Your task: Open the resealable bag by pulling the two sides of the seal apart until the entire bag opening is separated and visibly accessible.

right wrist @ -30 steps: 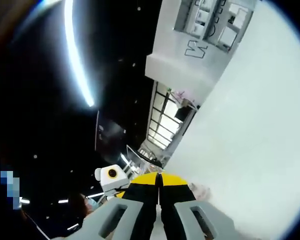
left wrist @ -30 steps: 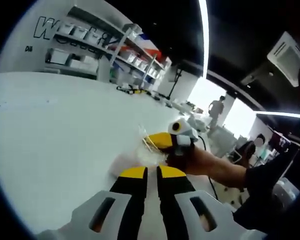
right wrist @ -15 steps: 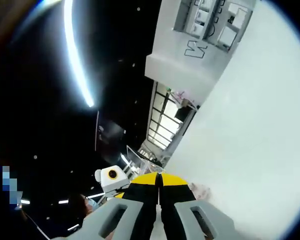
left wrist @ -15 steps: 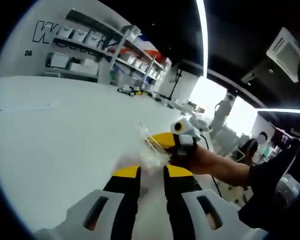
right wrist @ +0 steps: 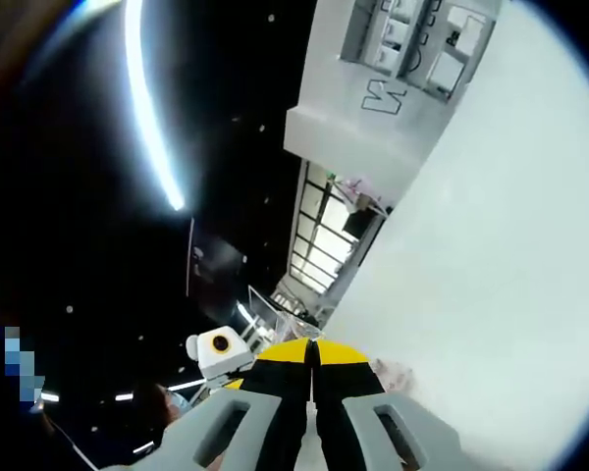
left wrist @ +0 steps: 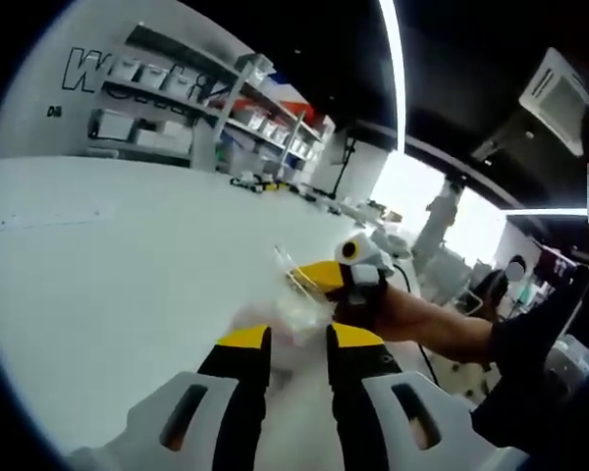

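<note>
The left gripper (left wrist: 296, 340) was parted around the clear resealable bag (left wrist: 290, 306); the right gripper (right wrist: 311, 352) was closed, seemingly pinching the bag's edge. Thin film could slip free.

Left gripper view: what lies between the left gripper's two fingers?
Part of the clear resealable bag and white table show in the gap of the open left gripper.

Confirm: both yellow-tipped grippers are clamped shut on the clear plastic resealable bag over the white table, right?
Not quite. In the left gripper view the left gripper has its yellow-tipped jaws apart, with the clear plastic resealable bag showing in the gap, so it is open, not clamped. The right gripper is closed in the right gripper view, its jaws together, and in the left gripper view it grips the bag's edge over the white table.
</note>
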Available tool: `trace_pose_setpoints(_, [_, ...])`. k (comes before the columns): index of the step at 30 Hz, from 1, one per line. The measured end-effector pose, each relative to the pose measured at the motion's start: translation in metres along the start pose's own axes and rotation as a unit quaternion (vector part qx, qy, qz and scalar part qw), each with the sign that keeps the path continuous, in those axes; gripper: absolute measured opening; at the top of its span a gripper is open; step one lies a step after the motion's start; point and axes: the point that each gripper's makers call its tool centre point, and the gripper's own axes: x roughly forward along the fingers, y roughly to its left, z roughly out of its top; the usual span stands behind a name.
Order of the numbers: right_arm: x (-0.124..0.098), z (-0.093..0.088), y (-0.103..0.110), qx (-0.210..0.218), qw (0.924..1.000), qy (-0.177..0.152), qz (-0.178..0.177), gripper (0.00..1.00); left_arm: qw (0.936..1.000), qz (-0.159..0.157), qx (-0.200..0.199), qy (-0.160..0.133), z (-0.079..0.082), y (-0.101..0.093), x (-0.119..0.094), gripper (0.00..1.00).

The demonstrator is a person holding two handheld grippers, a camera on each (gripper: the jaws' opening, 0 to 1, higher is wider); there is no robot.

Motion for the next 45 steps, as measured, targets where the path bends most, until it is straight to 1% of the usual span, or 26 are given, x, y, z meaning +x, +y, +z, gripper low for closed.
trace_pose_setpoints(4, [0.0002,0.001,-0.001,0.001,1.0,0.0,0.0,0.0,1.0,0.0,0.004,-0.007,0.0011,-0.0003,-0.002,0.25])
trace_pose_setpoints(9, [0.0,0.0007,-0.0012,0.001,1.0,0.0,-0.001,0.0,0.9999,-0.002,0.006,-0.013,-0.0018,-0.0014,-0.0045,0.26])
trace_pose_setpoints(22, [-0.0001,0.0012,-0.0017,0.003,1.0,-0.002,-0.002,0.0,0.9998,-0.002,0.013,-0.014,-0.0057,-0.0058,-0.0041,0.3])
trace_pose_setpoints(25, [-0.0003,0.0002,-0.0008,0.003,1.0,-0.002,-0.002,0.0,0.9997,0.0,0.017,-0.018,-0.0045,-0.005,-0.0042,0.33])
trace_pose_setpoints(29, [-0.0004,-0.0002,-0.0003,0.002,1.0,-0.002,-0.002,0.0,0.9995,0.001,0.022,-0.021,-0.0041,-0.0042,-0.005,0.34])
trace_pose_setpoints(33, [-0.0001,0.0008,-0.001,0.003,1.0,-0.002,-0.001,0.0,0.9992,0.006,0.029,-0.027,-0.0035,-0.0035,-0.0064,0.39])
trace_pose_setpoints(38, [0.0001,0.0014,-0.0014,0.003,1.0,-0.003,-0.001,0.0,0.9991,0.008,0.029,-0.031,-0.0039,-0.0031,-0.0076,0.4])
trace_pose_setpoints(42, [0.0002,0.0021,-0.0017,0.004,1.0,-0.003,-0.001,0.0,0.9987,0.015,0.035,-0.034,-0.0025,0.0009,-0.0078,0.45])
trace_pose_setpoints(45, [0.0004,0.0024,-0.0019,0.005,1.0,-0.003,-0.001,0.0,0.9986,0.016,0.035,-0.036,-0.0026,0.0014,-0.0083,0.45])
